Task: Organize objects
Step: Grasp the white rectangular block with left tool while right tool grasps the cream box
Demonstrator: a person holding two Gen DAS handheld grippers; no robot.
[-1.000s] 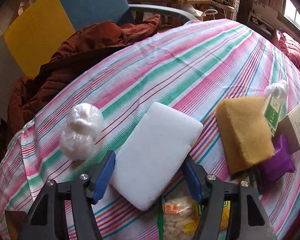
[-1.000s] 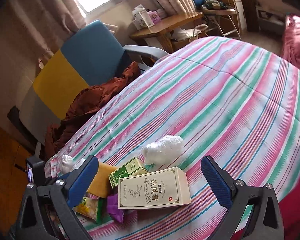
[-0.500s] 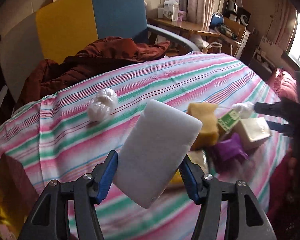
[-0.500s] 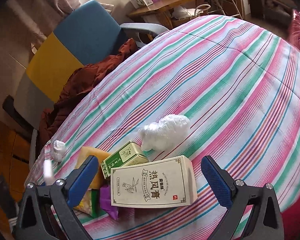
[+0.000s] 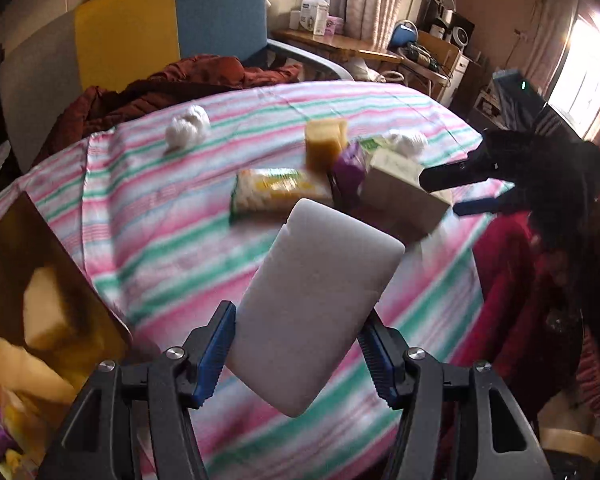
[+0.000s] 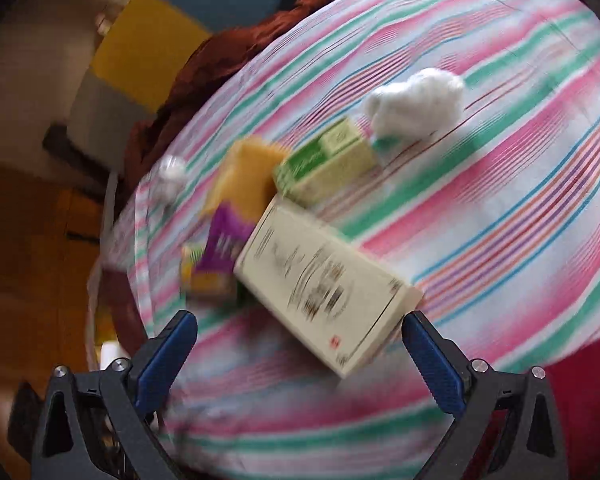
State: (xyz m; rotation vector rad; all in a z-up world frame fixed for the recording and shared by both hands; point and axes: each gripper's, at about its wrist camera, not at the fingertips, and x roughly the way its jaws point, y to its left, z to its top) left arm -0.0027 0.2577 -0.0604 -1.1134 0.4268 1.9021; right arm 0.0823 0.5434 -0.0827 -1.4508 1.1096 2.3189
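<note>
1. Left gripper [image 5: 296, 354] clamps the white foam block [image 5: 314, 304], lifted above the striped bedspread [image 5: 172, 248]; carrying step, and next I judge it needs lowering into the brown box [image 5: 40, 280].
2. Right gripper [image 6: 300, 354] hangs open near the cream carton [image 6: 324, 284], ready to straddle it.

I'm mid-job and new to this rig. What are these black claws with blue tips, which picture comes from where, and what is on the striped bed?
A person holds a two-finger clamp in each hand, each carrying its own camera. The left view shows the left gripper clamped on a white foam block, lifted off the striped cover. The right view shows the right gripper open above a cream box. Also on the cover: a yellow sponge, green box, purple packet, snack bag and white wads.
</note>
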